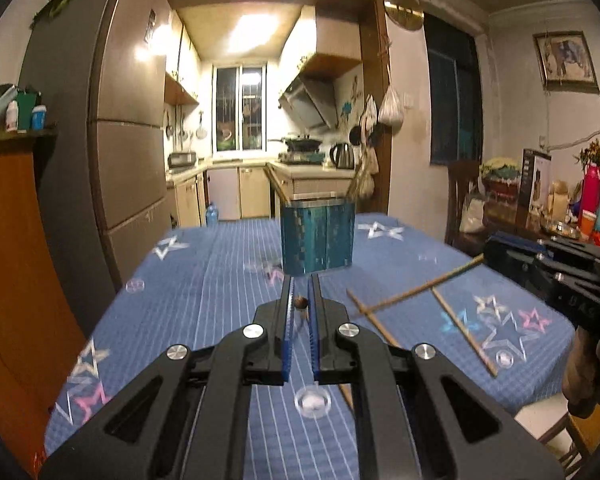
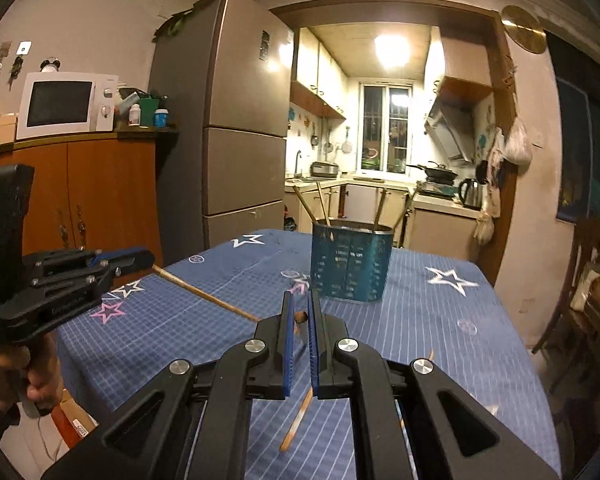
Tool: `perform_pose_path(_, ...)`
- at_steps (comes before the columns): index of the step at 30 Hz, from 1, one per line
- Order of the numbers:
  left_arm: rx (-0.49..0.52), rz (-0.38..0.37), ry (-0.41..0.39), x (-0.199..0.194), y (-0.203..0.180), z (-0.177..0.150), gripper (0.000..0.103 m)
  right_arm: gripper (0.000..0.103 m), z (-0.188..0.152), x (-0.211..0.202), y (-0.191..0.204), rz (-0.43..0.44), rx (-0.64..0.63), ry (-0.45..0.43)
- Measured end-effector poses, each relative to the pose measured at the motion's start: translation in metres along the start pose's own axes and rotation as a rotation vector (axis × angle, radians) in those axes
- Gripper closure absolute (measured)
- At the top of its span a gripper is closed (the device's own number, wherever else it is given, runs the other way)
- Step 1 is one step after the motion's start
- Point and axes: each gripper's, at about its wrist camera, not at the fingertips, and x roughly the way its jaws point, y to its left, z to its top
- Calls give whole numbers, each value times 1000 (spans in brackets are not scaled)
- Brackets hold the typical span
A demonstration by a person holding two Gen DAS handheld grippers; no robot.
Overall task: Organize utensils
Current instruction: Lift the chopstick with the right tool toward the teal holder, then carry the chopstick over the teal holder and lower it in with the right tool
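Covering the counter [image 2: 440,320] is a blue cloth with stars, and near its far middle stands a teal holder [image 2: 352,266], upright, with several chopsticks [image 2: 322,208] leaning out of its top. More chopsticks [image 1: 464,330] lie loose on the cloth to the right of the left tongs, two of them crossing.

Both tongs hang above the cloth and point toward the holder. The left tongs [image 1: 300,304] have their blue pads nearly together, pinching a chopstick end-on, so that only its round tip shows in the narrow gap. The right tongs [image 2: 300,318] are likewise almost closed, gripping a chopstick [image 2: 296,424] whose shaft slants down below them toward the cloth. Each pair of tongs shows at the edge of the other's view, well apart, held in a hand [image 2: 40,380].
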Motion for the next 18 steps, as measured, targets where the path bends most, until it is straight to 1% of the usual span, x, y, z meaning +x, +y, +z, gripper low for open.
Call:
perform_pose_path(2,1,-8,-5,9,3,14,98,95,13,10,-6,28,5,13)
perform_pose_path(5,4,-18,-6,20,5,30,98,95,28,26,-12,46,0,27)
perform_pose_path(11,-23,-38,17,50,16,61,98,95,55,56,-23,89,19,61)
perform_pose_path(15,-48,-58,34,66,22,74,98,95,73,75,-29,111,30,76)
perform_pose_path(18,-46,-56,41,76,22,81,98,95,82,85,-36,126,42,90)
